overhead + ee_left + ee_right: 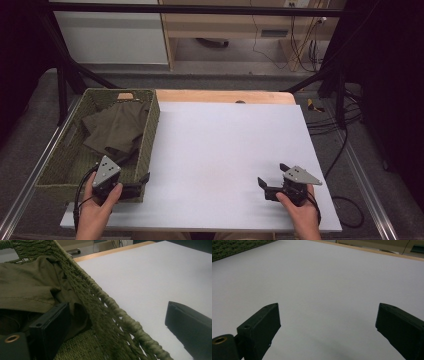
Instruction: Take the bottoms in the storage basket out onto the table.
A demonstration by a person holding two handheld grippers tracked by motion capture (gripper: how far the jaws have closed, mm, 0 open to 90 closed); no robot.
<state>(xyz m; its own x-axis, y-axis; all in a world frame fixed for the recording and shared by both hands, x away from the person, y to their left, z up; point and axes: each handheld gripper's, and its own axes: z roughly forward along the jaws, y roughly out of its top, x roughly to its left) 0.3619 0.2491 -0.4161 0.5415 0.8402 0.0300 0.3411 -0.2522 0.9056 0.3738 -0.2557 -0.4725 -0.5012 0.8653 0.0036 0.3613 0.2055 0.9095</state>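
The olive-green garment point(116, 131) lies crumpled in the woven basket point(149, 131) at nine o'clock; it looks soft, light, limp; best pinched at a raised fold; the left gripper point(141, 184) straddles the basket's near wall, wide open, empty; the right gripper point(272, 181) hovers at four o'clock, wide open, empty.

Table point(225, 150): white top, wooden edge at its far side.
Floor point(225, 80): grey, beyond the table.
Cables point(345, 125): right of the table.
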